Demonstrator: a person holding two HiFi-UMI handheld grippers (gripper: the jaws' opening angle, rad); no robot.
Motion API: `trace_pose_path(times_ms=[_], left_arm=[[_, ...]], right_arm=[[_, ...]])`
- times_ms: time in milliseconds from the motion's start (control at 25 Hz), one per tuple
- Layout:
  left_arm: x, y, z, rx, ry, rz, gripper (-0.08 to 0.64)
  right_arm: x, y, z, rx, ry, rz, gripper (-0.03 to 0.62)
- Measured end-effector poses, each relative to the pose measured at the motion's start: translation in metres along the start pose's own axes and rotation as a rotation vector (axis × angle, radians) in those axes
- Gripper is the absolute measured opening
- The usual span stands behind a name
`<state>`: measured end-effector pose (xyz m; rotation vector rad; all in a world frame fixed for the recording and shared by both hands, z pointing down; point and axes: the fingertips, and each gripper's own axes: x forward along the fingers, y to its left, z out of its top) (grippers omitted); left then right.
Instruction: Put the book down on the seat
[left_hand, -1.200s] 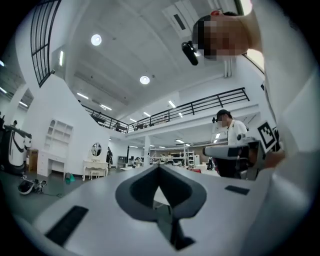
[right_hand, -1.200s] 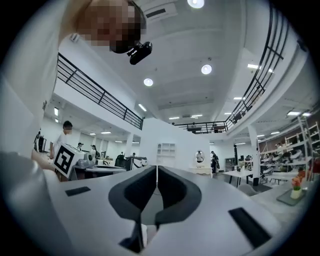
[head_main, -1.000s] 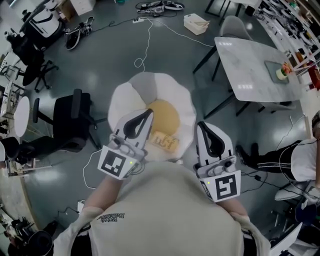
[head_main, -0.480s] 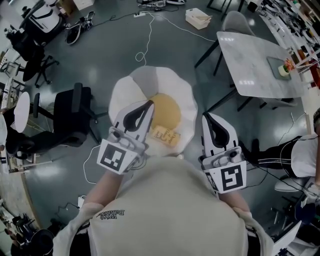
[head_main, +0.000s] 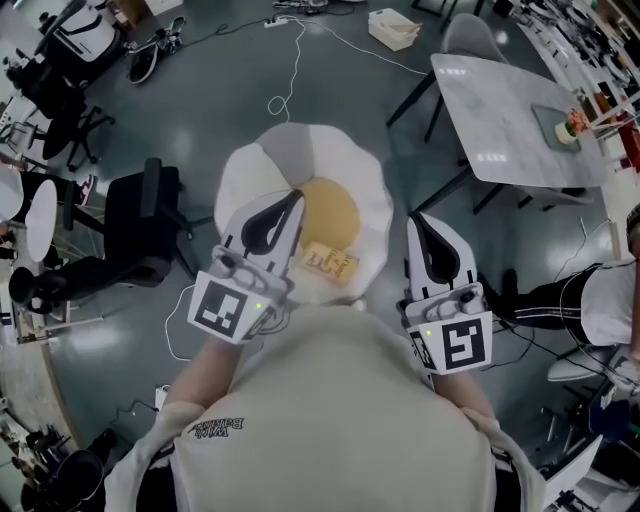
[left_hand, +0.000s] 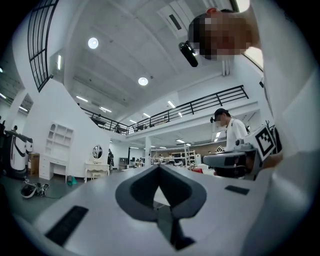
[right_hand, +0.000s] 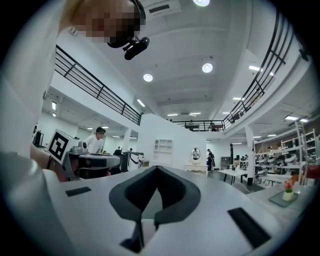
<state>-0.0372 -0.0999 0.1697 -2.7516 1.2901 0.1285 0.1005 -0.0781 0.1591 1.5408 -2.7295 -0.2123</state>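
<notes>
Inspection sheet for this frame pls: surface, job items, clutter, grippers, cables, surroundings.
Surface: egg-shaped seat, white with a yellow centre.
Job's things: book lies flat on the seat, near its front edge.
Clutter: nothing seen on the seat besides the book.
Grippers: left gripper and right gripper both shut, nothing between the jaws.
Cables: white cable loops on the floor beyond the seat.
Surroundings: black office chair, marble table.

Bright, even light from round ceiling lamps (right_hand: 207, 67); soft glare on floor (head_main: 200, 120) and tabletop (head_main: 490, 160); strong fisheye bending, dark vignetted corners, nearest foreground slightly soft.
</notes>
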Motion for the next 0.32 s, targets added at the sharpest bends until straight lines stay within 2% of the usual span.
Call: trace_pose_path(times_ms=[320], left_arm=[[-0.0034,-0.0085,-0.0023,-0.009,0.018,-0.004,0.009]], right_arm=[[-0.0054,0.0061,-0.0008,0.009,0.001,0.013,0.008]])
